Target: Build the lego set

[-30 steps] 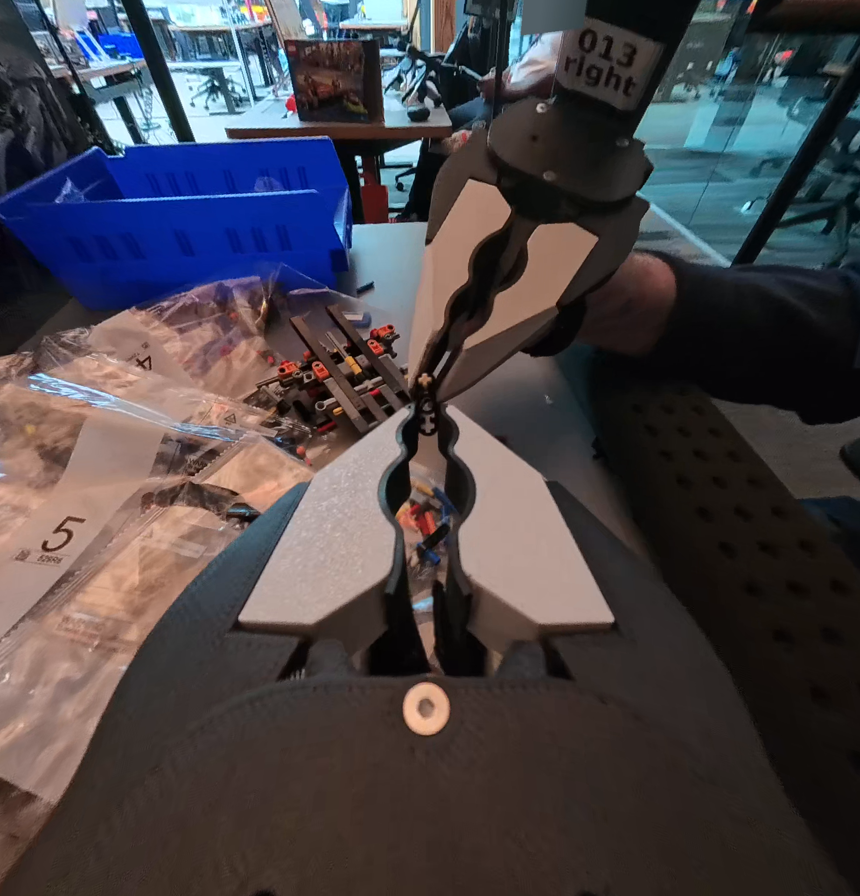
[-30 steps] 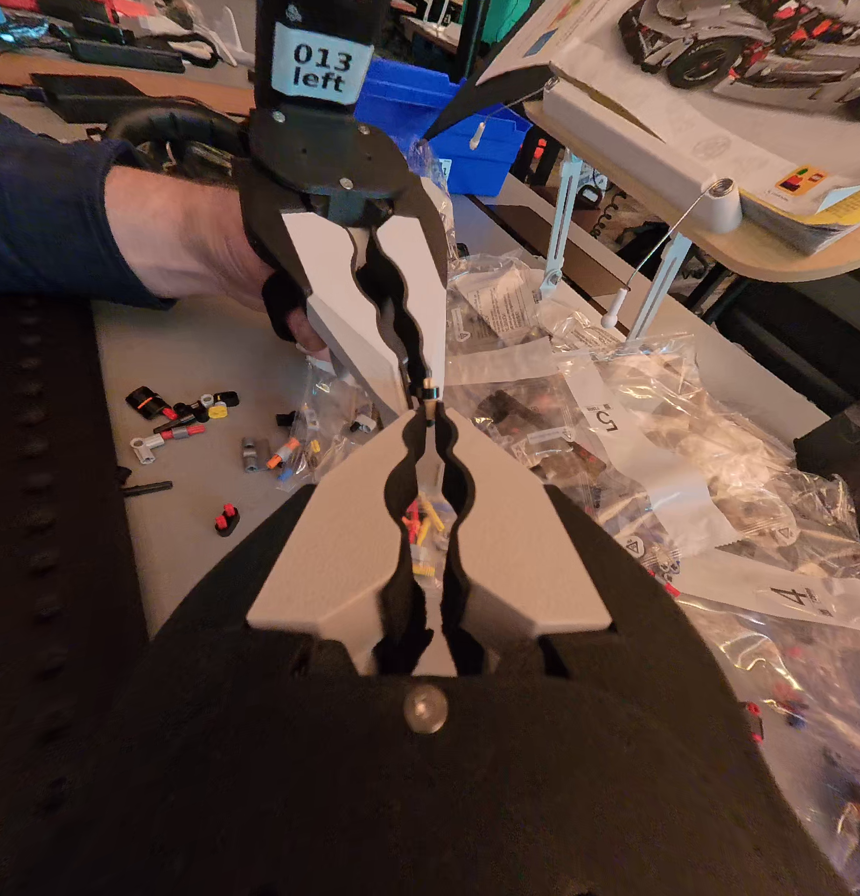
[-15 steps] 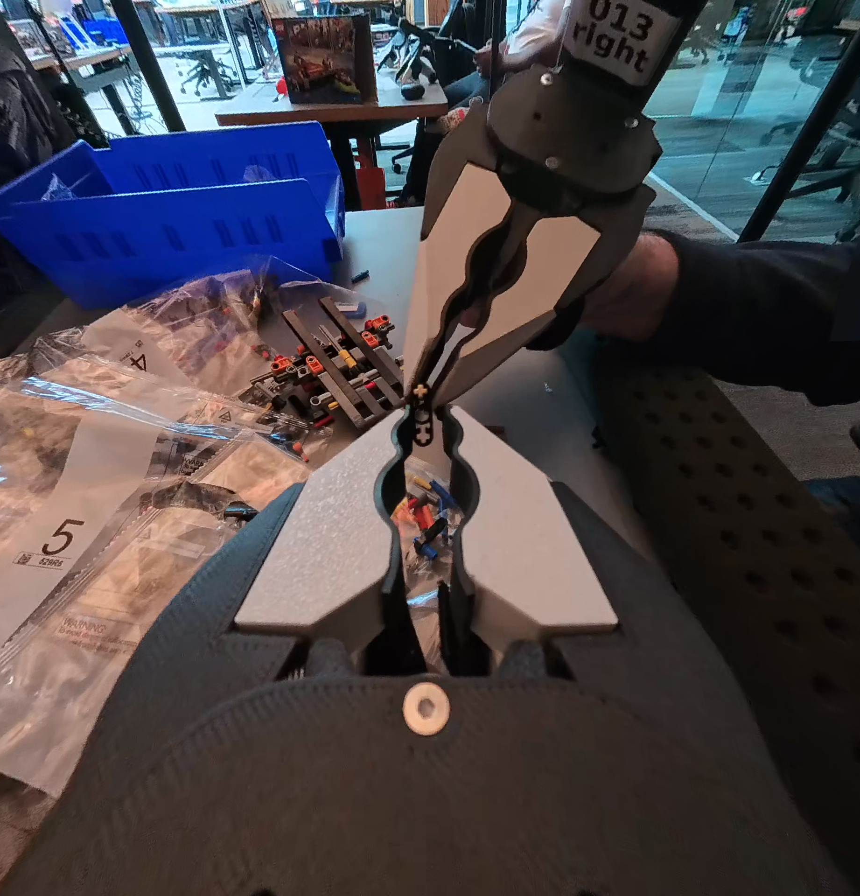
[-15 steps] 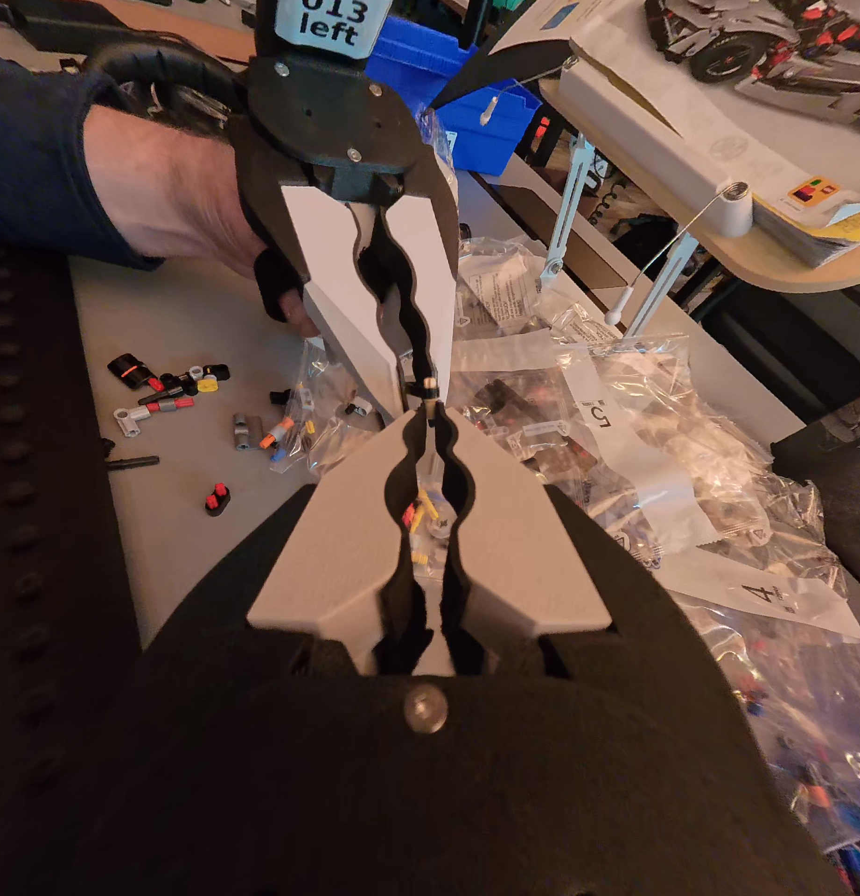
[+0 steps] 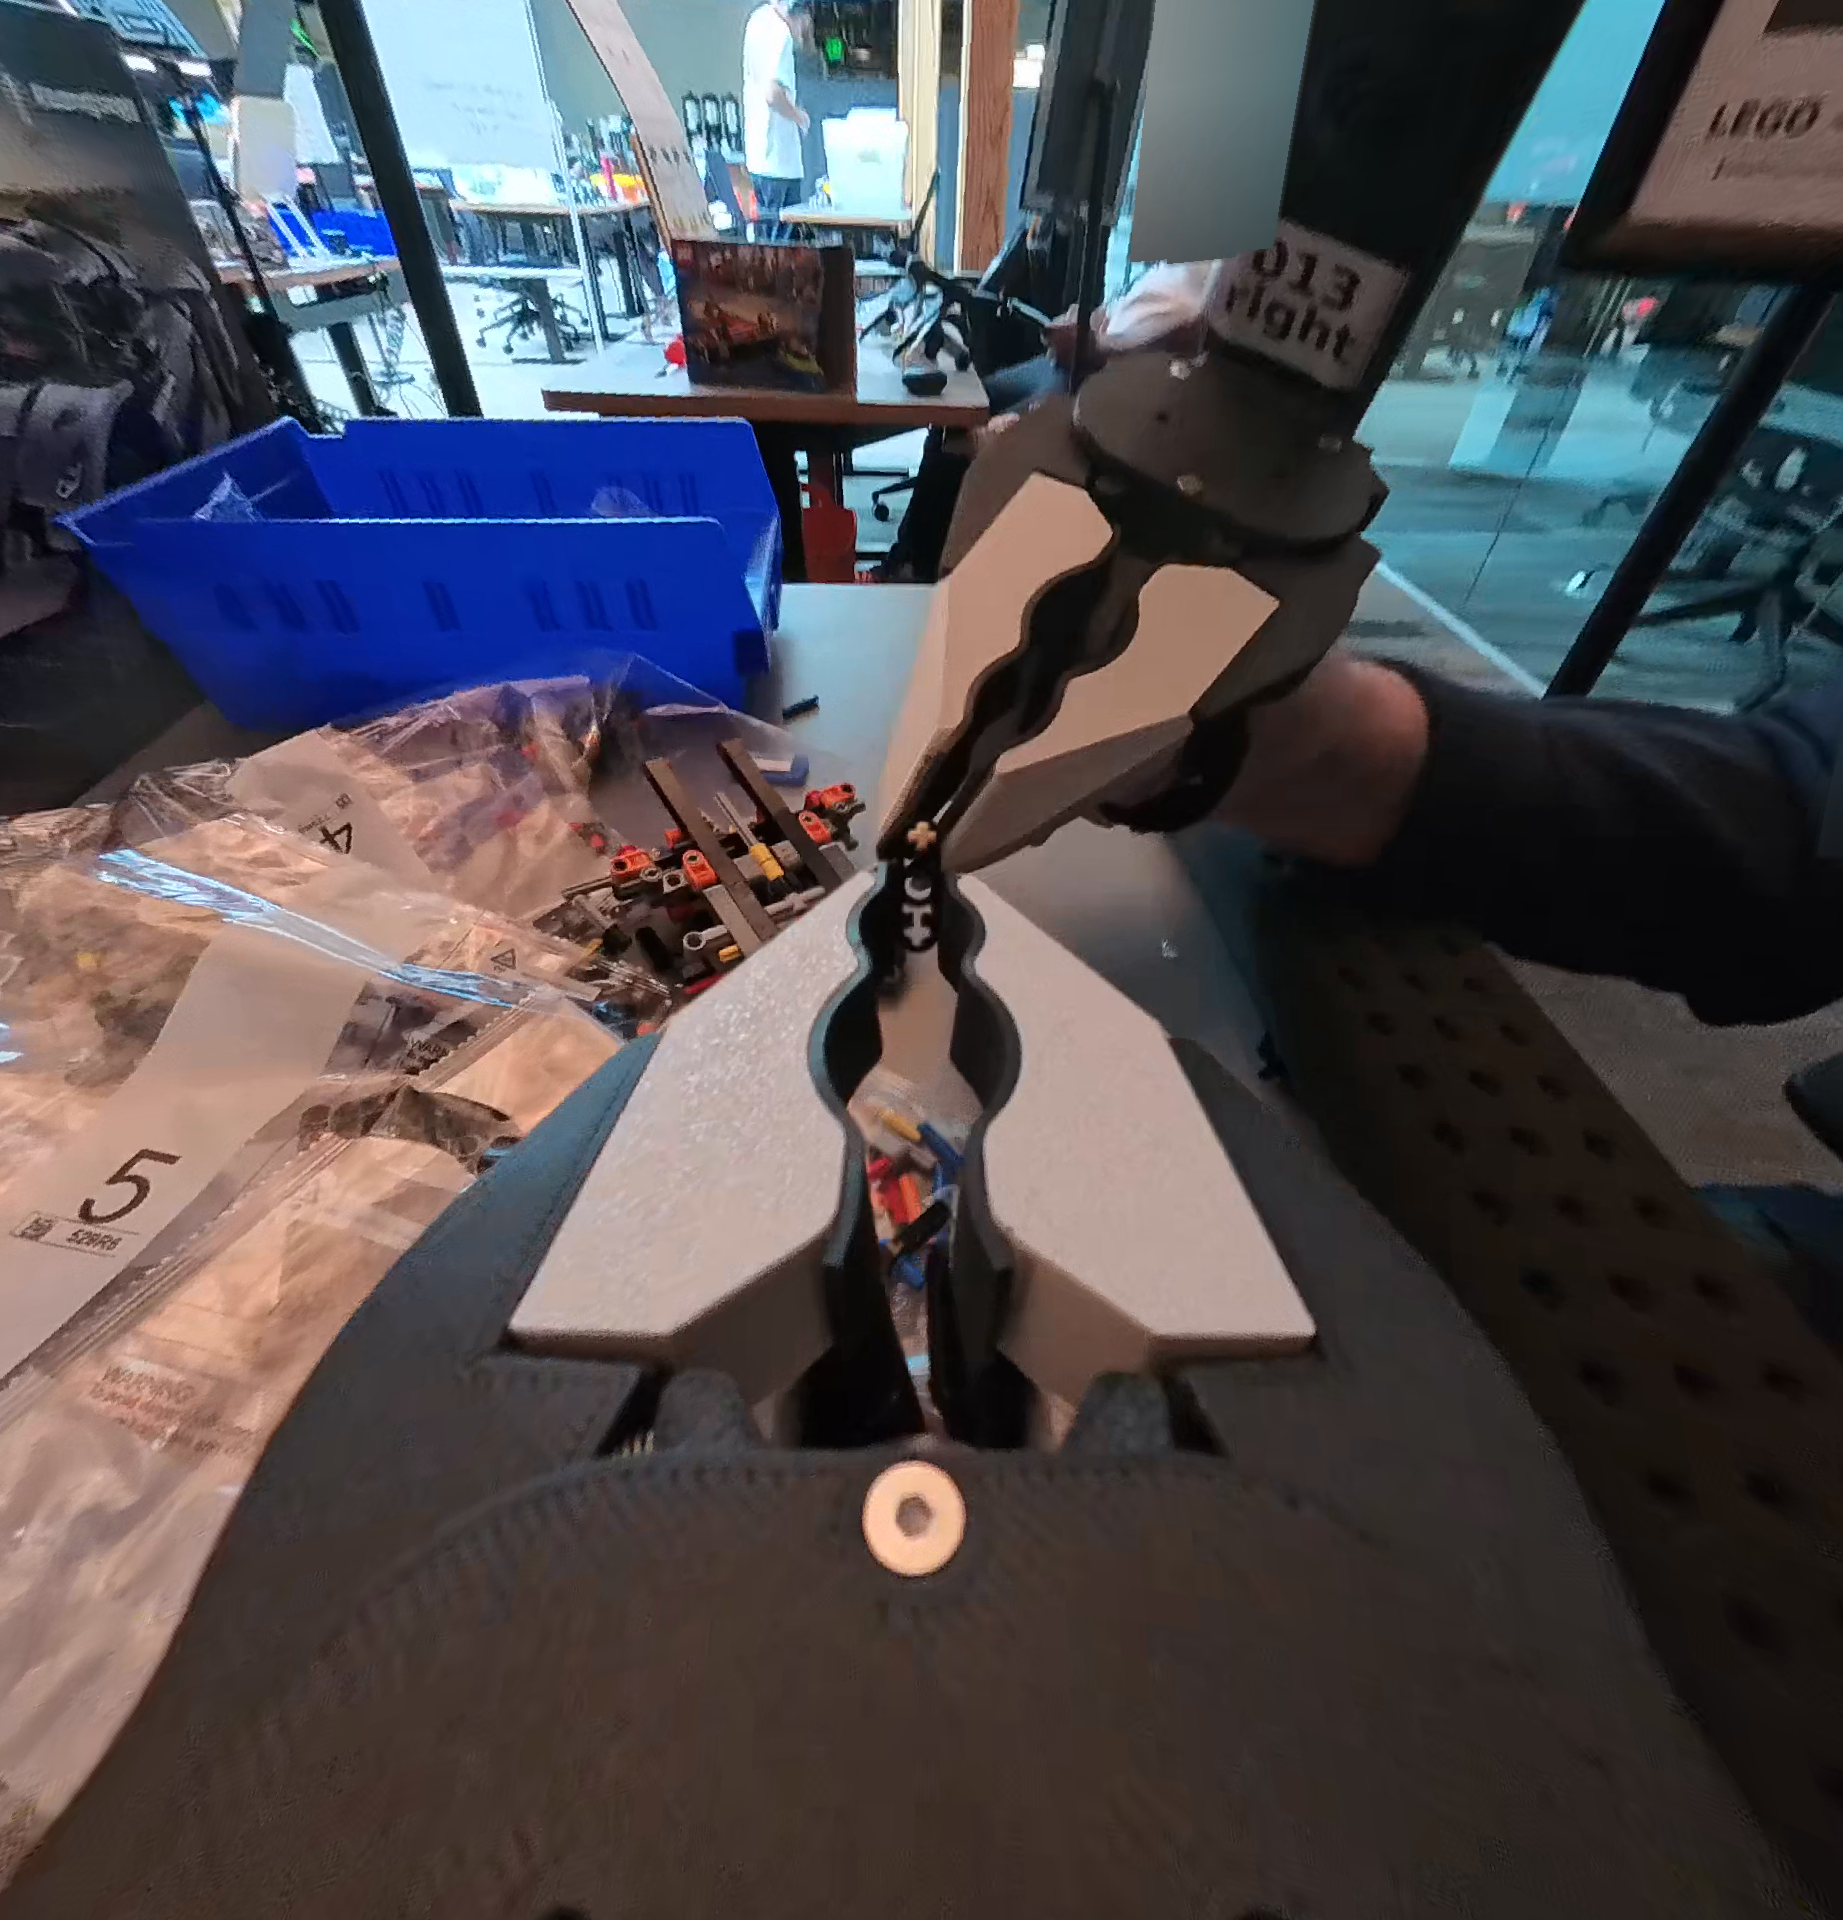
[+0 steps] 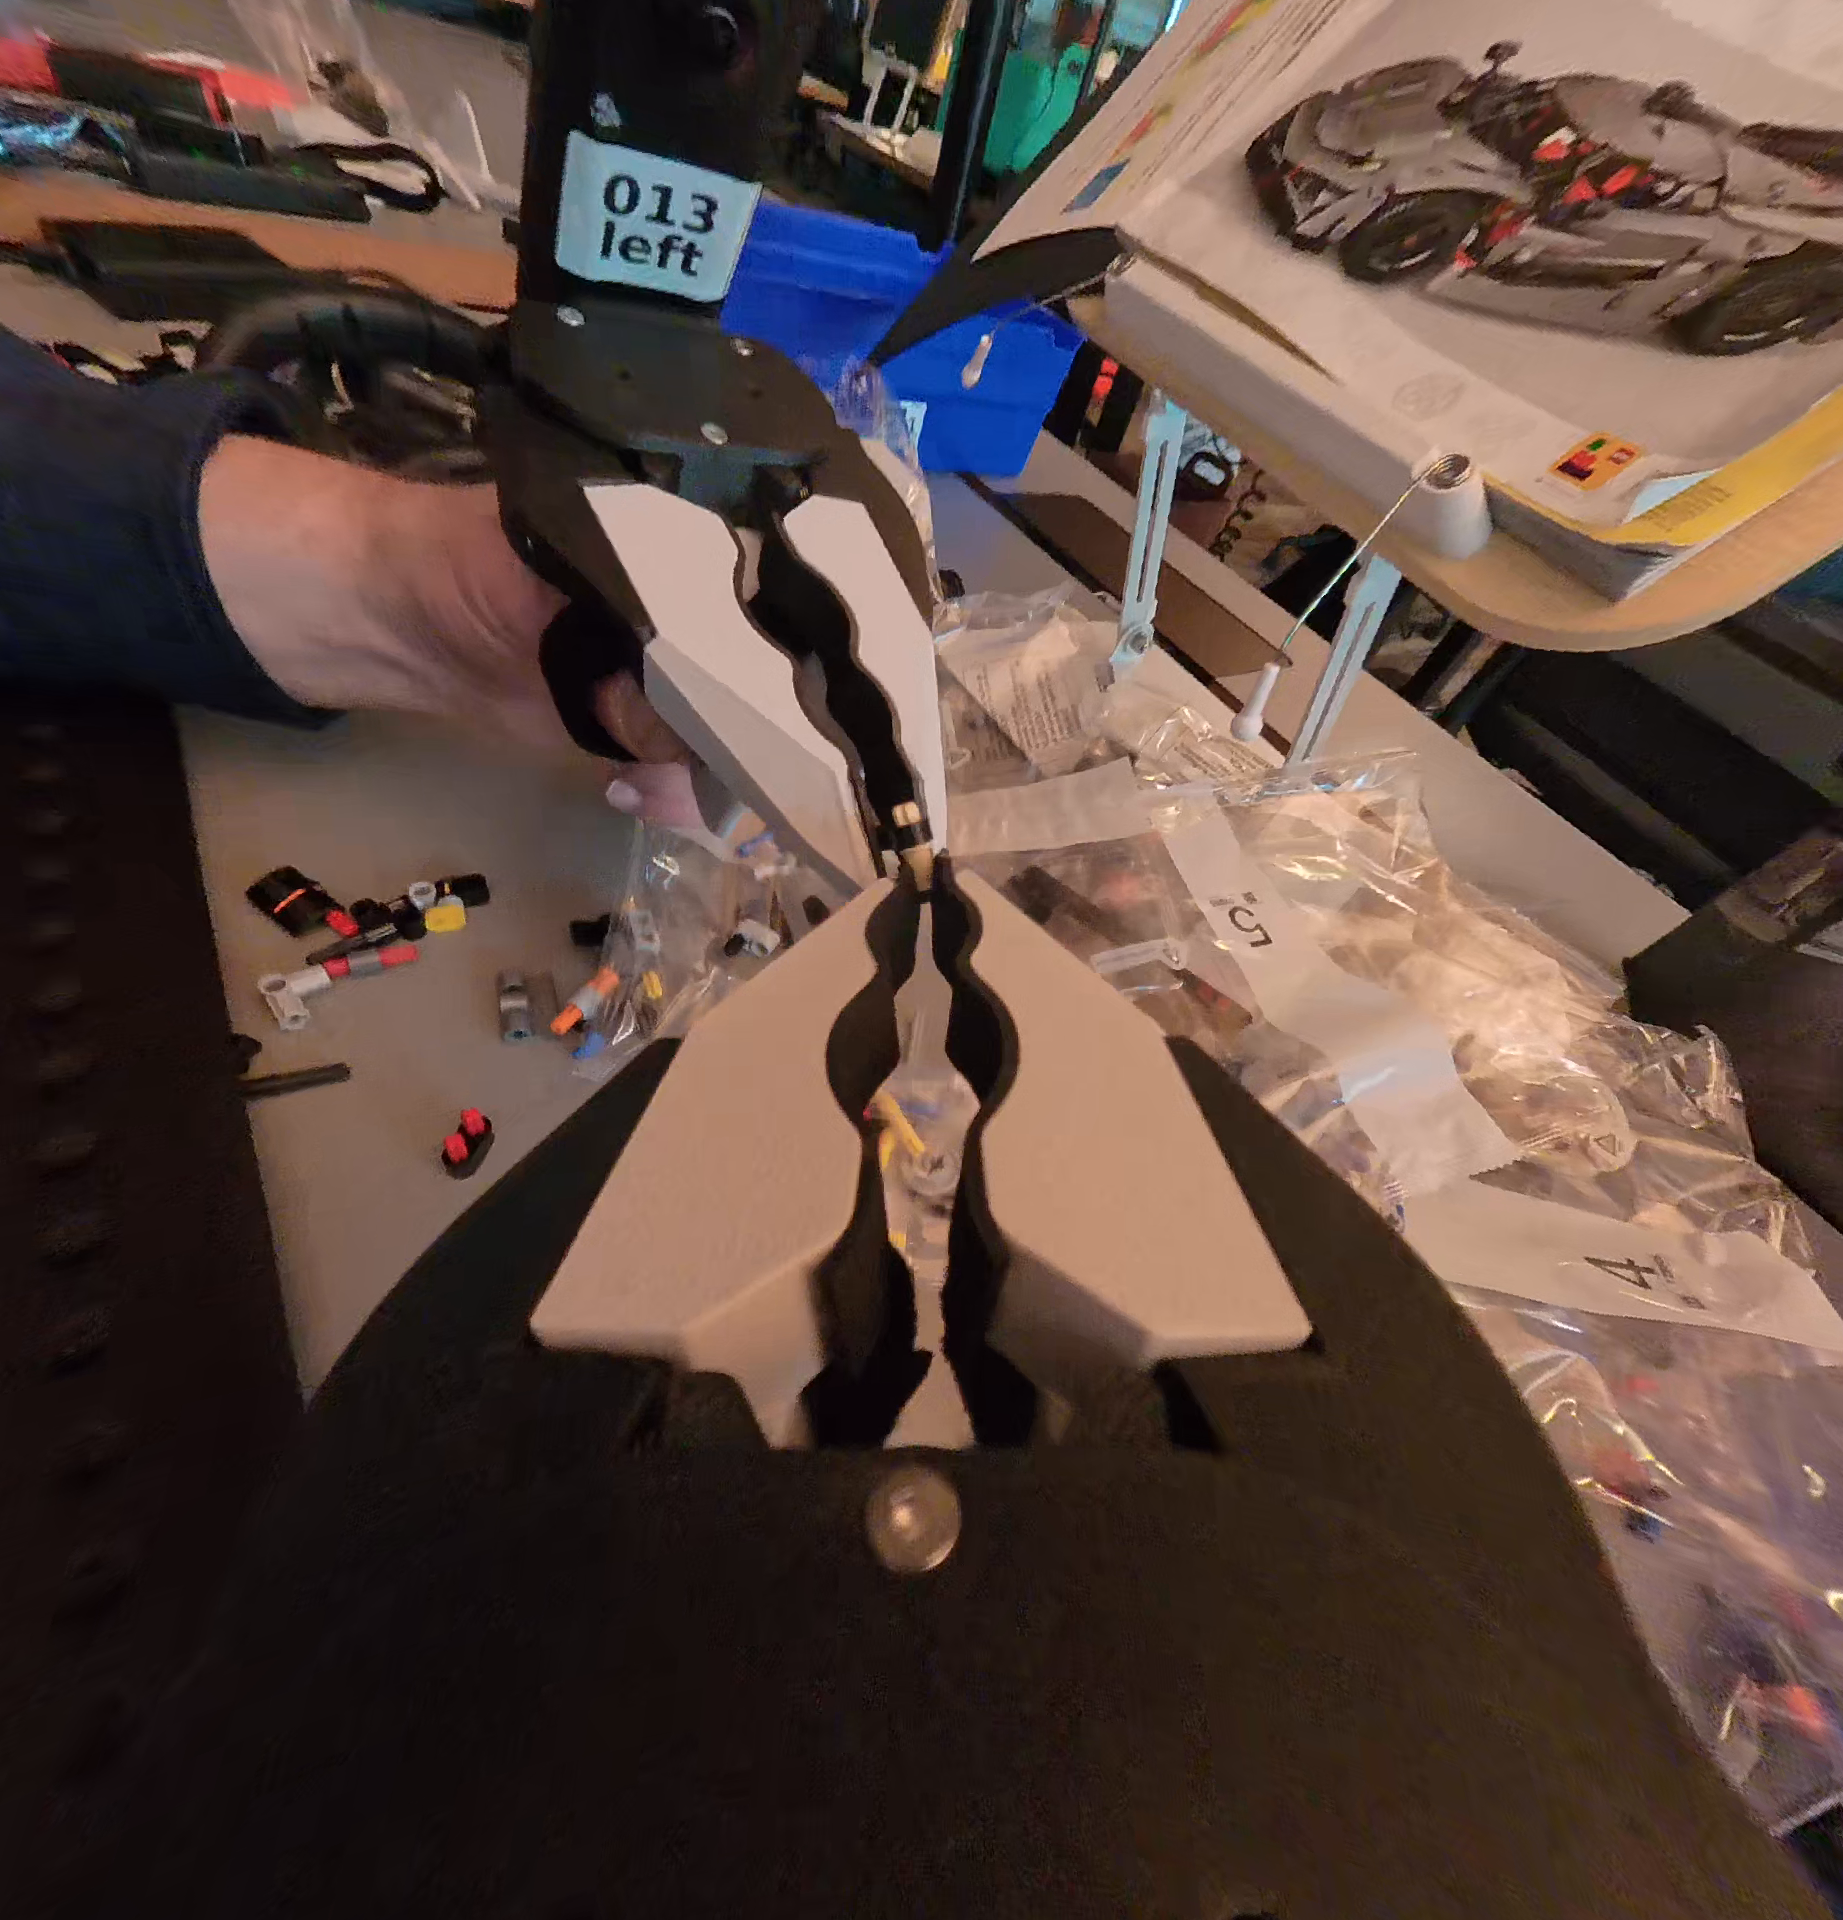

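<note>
Black connector (image 5: 915, 916), tan pin (image 5: 923, 834) inserted; left gripper (image 5: 912, 904), right gripper (image 6: 915, 878) jaws clamped on each.

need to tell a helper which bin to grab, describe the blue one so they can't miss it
On the grey table, look past the clear plastic parts bags to the far edge. The blue plastic bin stands there: the only large, solid-coloured, slotted-wall container.

Grey table (image 5: 1104, 914), bags (image 5: 273, 1039), loose pieces (image 6: 377, 935)
</note>
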`<action>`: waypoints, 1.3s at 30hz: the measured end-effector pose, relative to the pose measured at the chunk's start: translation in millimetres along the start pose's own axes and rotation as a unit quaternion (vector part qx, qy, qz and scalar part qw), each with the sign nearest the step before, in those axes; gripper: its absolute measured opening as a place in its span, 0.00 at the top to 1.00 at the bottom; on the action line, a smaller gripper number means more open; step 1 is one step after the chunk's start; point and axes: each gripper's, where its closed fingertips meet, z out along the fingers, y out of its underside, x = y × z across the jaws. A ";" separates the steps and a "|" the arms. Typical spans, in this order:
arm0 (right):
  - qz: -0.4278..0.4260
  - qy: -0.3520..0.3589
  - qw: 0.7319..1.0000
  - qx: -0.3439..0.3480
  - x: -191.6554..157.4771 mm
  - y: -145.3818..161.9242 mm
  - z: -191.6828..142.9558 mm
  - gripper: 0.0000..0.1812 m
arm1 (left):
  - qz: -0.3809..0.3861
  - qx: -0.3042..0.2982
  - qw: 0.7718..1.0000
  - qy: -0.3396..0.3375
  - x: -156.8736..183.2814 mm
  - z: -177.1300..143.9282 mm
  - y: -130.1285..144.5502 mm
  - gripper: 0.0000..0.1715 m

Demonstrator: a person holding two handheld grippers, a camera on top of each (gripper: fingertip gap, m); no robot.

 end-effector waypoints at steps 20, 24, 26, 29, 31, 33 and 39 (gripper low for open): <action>0.010 -0.027 1.000 -0.005 -8.0 1.1 5.3 1.00 | -0.038 0.111 0.992 -0.034 -20.6 -43.2 -44.7 0.97; 0.035 -0.050 0.998 -0.026 -10.6 14.5 6.5 1.00 | -0.025 0.055 0.998 -0.004 -10.2 -26.5 -23.3 0.97; 0.055 -0.060 0.996 -0.028 -10.5 17.1 8.3 1.00 | -0.026 0.046 0.999 -0.008 -13.9 -25.6 -16.1 0.97; 0.022 -0.025 0.999 0.010 -2.9 2.7 2.4 1.00 | -0.030 0.050 0.998 0.001 -11.5 -25.4 -18.5 0.97; 0.022 -0.005 0.999 0.024 4.0 -1.6 0.2 0.96 | -0.028 0.036 0.999 0.004 -9.9 -20.5 -11.3 0.97; 0.028 -0.003 0.999 0.026 4.4 -3.5 1.3 0.92 | -0.023 0.026 0.999 0.011 -6.0 -13.4 -7.0 0.97; 0.015 -0.003 1.000 0.022 0.8 -3.0 3.1 0.99 | -0.025 0.024 0.999 0.014 -5.3 -8.8 -3.7 0.97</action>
